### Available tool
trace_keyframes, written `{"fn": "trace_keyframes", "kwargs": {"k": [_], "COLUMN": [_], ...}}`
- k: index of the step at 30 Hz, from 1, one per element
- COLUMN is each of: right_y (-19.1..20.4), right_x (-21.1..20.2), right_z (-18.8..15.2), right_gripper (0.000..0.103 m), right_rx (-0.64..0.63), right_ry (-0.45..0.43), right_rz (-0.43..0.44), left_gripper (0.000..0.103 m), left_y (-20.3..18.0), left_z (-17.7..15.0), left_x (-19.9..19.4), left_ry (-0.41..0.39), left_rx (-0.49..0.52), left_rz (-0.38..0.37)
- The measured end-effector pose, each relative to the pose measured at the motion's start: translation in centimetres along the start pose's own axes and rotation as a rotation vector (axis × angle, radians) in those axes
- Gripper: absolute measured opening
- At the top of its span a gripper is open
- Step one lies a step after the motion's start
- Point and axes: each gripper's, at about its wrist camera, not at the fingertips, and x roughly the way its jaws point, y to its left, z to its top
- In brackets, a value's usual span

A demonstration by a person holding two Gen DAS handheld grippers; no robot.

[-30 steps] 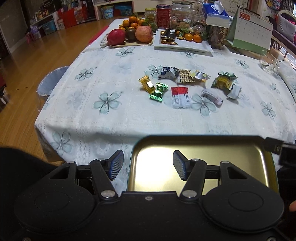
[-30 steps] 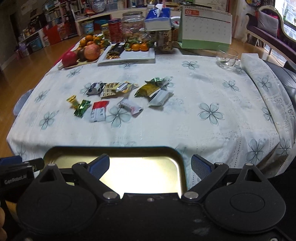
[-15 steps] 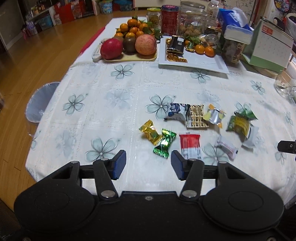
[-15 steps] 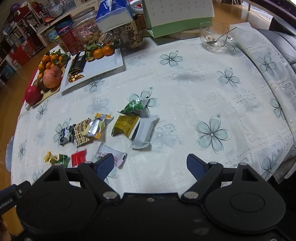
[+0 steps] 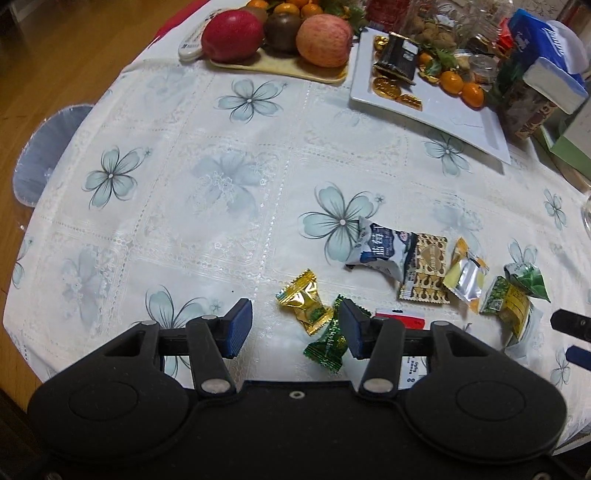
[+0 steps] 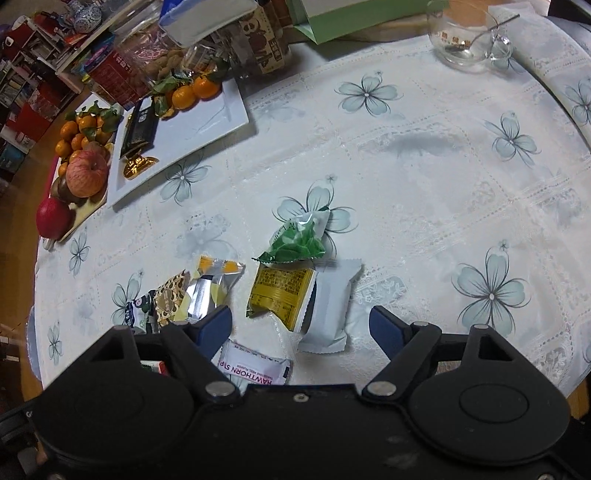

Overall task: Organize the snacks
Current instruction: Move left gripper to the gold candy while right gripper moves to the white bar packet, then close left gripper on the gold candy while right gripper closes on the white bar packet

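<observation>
Left gripper, pointing steeply down over the flowered tablecloth; jaws wide apart and closing, holding nothing. The gold candy lies between the blue pads and slightly ahead of them, untouched. The green candy lies beside the right-hand pad; whether it touches that pad cannot be told. A red-topped packet shows just behind that same finger, mostly hidden. Further ahead and to the right lie a blue-and-white packet, a brown patterned packet overlapping it, and a silver-and-yellow packet. Far ahead stand a fruit tray and a white plate.

Right gripper, also pointing steeply down; jaws wide apart and closing, empty. Between the pads and slightly ahead lie a yellow packet overlapping a white packet; neither is touched. A green leaf-print packet lies just ahead of these, its edge against the yellow one. A white hawthorn packet sits below the left-hand finger, close to the gripper body. The silver-and-yellow packet and the brown patterned packet lie just left of that finger. A glass cup holding a spoon stands far ahead to the right.
</observation>
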Motion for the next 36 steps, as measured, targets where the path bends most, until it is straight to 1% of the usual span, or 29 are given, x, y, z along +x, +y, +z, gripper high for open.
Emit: {"fn": "trace_keyframes", "kwargs": {"k": [2,4,8,11,13,17,19,20,21,24,27,29,31,34,36], "right_y": [-0.2,-0.1,0.1,0.3,0.4,0.7,0.6,0.5,0.3,-0.1,-0.6,-1.0,-1.4,-1.5,-1.2], "right_x": [0.6,1.0,1.1,1.1,1.0,1.0,0.9,0.8,0.7,0.8,1.3,1.9,2.6,3.5,4.0], "right_z": [0.0,0.1,0.0,0.1,0.0,-0.1,0.0,0.1,0.2,0.5,0.7,0.7,0.6,0.3,0.2], "right_gripper": [0.085,0.085,0.085,0.085,0.085,0.085,0.085,0.085,0.085,0.083,0.075,0.072,0.067,0.063,0.063], "right_rx": [0.027,0.028,0.025,0.034,0.032,0.016,0.017,0.02,0.024,0.033,0.049,0.059,0.072,0.07,0.057], "right_ry": [0.023,0.034,0.027,0.042,0.048,0.033,0.023,0.02,0.018,0.014,0.013,0.026,0.054,0.086,0.087], "right_rz": [-0.001,0.005,-0.01,0.013,0.025,0.006,-0.001,0.001,0.005,0.015,-0.011,-0.022,-0.03,-0.032,-0.051], "left_gripper": [0.056,0.056,0.056,0.054,0.052,0.052,0.052,0.052,0.052,0.052,0.052,0.052,0.052,0.052,0.052], "left_y": [0.7,1.1,1.1,0.8,0.7,0.4,0.3,0.4,0.5,0.8,0.8,0.8,0.8,0.7,0.6], "left_z": [0.2,0.1,0.0,0.2,0.6,1.8,2.1,2.1,1.9,1.6,1.3,1.1,1.0,0.9,0.8], "left_x": [0.8,1.6,2.4,2.8,3.0,3.7,3.8,3.7,3.5,2.8,2.5,2.5,2.5,2.7,2.9], "left_ry": [0.025,0.052,0.063,0.051,0.038,0.013,0.002,-0.002,-0.002,0.006,0.013,0.03,0.05,0.081,0.096], "left_rx": [-0.041,-0.06,-0.054,-0.049,-0.059,-0.068,-0.064,-0.07,-0.076,-0.089,-0.101,-0.106,-0.111,-0.114,-0.115], "left_rz": [0.0,-0.003,0.004,0.063,0.088,0.117,0.157,0.163,0.156,0.104,0.083,0.073,0.04,-0.008,-0.025]}}
